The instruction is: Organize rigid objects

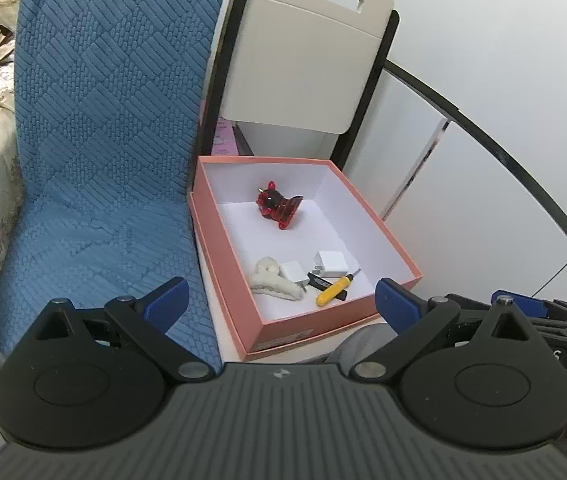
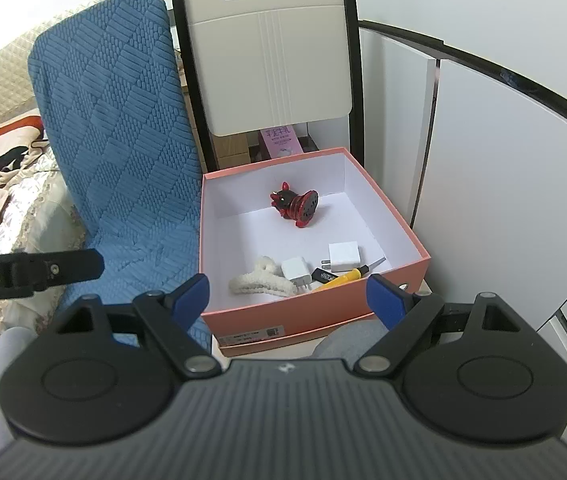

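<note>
My left tool (image 1: 279, 294) and right tool (image 2: 287, 292), both spread wide and empty, are held side by side, aimed at the pink box (image 1: 387, 236) at twelve o'clock. Inside lie a red figurine (image 1: 277, 204), a fuzzy hair clip (image 1: 271, 278), two white chargers (image 1: 329, 262), a black stick and a yellow screwdriver (image 1: 333, 290). Sorting appears largely done; nothing loose shows outside.

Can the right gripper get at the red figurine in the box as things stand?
Probably yes. The right gripper is open and empty, the pink box has no lid, and the red figurine sits alone toward the far wall, apart from the clutter at the near wall.
</note>
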Tool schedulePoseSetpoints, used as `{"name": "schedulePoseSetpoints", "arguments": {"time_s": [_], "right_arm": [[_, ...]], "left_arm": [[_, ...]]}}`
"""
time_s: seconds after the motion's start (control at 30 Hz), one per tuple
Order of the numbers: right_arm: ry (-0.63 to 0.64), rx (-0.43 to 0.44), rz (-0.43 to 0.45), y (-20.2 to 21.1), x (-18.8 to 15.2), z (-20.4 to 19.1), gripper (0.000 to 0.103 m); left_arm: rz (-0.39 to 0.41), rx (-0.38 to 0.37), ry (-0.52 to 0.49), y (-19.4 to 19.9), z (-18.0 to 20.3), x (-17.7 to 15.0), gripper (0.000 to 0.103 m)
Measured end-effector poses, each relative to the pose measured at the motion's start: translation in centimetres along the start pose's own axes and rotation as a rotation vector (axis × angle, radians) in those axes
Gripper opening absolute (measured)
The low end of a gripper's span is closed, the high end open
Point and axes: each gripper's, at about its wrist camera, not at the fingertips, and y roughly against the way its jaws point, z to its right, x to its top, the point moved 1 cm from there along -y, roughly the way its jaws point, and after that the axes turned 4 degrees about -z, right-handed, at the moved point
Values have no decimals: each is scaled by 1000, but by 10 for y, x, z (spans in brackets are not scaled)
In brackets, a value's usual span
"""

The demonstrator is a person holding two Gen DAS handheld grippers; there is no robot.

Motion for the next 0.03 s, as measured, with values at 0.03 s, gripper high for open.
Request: {"name": "schedulePoseSetpoints", "arguments": {"time_s": [0.03], "right_arm": [[0,-3,-4,-1,-1,0,87]], "left_arm": [[-3,-3,-3,-1,1,-1,101]]}}
